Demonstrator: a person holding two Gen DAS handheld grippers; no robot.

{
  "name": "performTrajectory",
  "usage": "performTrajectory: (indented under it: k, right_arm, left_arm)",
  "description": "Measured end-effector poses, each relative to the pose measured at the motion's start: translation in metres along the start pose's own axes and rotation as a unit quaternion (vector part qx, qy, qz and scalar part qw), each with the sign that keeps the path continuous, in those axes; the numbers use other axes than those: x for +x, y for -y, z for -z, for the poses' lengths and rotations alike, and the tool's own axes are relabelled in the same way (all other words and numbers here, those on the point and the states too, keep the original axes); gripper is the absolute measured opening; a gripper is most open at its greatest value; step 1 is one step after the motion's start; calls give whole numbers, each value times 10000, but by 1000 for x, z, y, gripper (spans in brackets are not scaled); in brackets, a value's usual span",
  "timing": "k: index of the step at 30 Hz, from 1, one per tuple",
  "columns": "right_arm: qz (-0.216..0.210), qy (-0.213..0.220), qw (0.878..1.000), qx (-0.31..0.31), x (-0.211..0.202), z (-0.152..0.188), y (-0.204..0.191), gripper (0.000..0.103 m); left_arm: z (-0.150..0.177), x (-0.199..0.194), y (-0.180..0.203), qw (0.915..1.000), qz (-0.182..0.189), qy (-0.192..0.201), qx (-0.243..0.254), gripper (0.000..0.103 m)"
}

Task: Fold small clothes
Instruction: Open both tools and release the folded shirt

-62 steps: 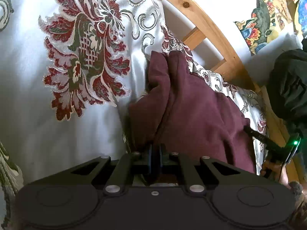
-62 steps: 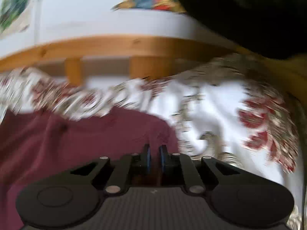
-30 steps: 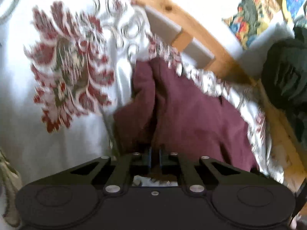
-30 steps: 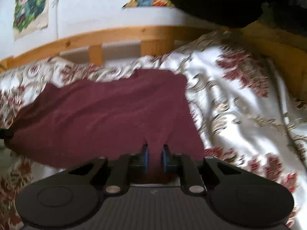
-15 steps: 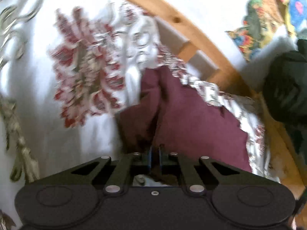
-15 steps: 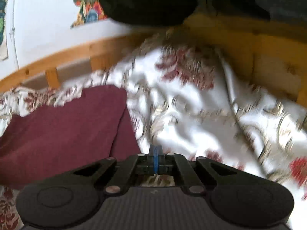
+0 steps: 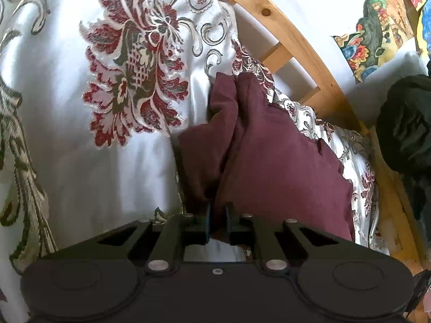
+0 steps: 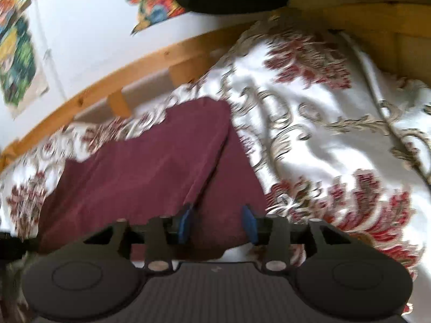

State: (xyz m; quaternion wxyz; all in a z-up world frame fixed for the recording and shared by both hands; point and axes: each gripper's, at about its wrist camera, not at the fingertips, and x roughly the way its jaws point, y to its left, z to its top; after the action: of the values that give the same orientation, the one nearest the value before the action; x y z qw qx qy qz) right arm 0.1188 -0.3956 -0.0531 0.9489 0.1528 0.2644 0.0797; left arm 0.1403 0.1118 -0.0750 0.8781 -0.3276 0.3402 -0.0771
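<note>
A dark maroon garment (image 7: 272,167) lies on a white bedspread with red floral patterns (image 7: 80,140). My left gripper (image 7: 216,222) is shut on the garment's near left edge, and the cloth bunches into a ridge ahead of it. In the right wrist view the same garment (image 8: 145,172) lies flat with a folded flap along its right side. My right gripper (image 8: 218,222) is open, its blue pads (image 8: 186,220) spread over the garment's near right corner, holding nothing.
A curved wooden bed rail (image 7: 296,45) runs behind the garment, and also shows in the right wrist view (image 8: 134,72). A dark bundle of cloth (image 7: 406,126) sits at the right. Colourful pictures (image 8: 16,62) hang on the white wall.
My right gripper was shut on the garment a second ago, then swung right and shut empty, and now stands open over the garment's right corner. My left gripper has kept its hold.
</note>
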Motion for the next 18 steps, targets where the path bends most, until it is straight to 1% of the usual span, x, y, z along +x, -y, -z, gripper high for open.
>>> performTrajectory:
  k: [2,3,4,5,6,7,8,9,10,12,15,16,17,18]
  right_arm:
    - [-213,1,9998,63,-1,0,0,61]
    - [-394,-38,9992,48,-1,1,-2,67]
    - [-573,-112,9983,0,1,2,-5,75]
    - [-707,-200,9973,-70,4,5,-10,78]
    - [-739,-294,9967,-171,8,8,-15,80]
    - [-663,-358,9968,-269,12,11,-19,76]
    - [-543,-414,9969,-384,16,14,-23,65]
    - [-418,-436,9969,-510,19,16,-25,23]
    - [-259,-444,9966,-641,21,17,-27,13]
    - [-265,-308,9967,-698,15,13,-28,10]
    - [-9,74,9944,-1054,1,1,-34,8]
    - [27,106,9949,-998,-1,-3,-31,8]
    - [37,36,9958,-912,1,-5,-27,8]
    - [75,-69,9965,-826,5,-4,-23,8]
  left_arm:
    - [0,0,0,10000,0,-1,-2,11]
    - [0,0,0,10000,-2,-2,-15,11]
    - [0,1,-1,10000,-5,-4,-28,11]
    - [0,1,-1,10000,-9,-3,-31,11]
    - [0,1,0,10000,-18,-4,-22,11]
    - [0,1,1,10000,-27,-1,-6,11]
    - [0,1,1,10000,-51,7,28,10]
    - [0,0,4,9998,-145,51,130,9]
    - [0,-1,8,9992,-269,104,282,8]
    - [-2,-2,15,9979,-380,200,487,7]
    - [-8,-7,19,9976,-480,327,364,7]
    - [-10,-8,18,9978,-487,324,311,7]
    - [-12,-8,17,9979,-487,309,289,6]
    - [-12,-9,16,9978,-505,294,300,3]
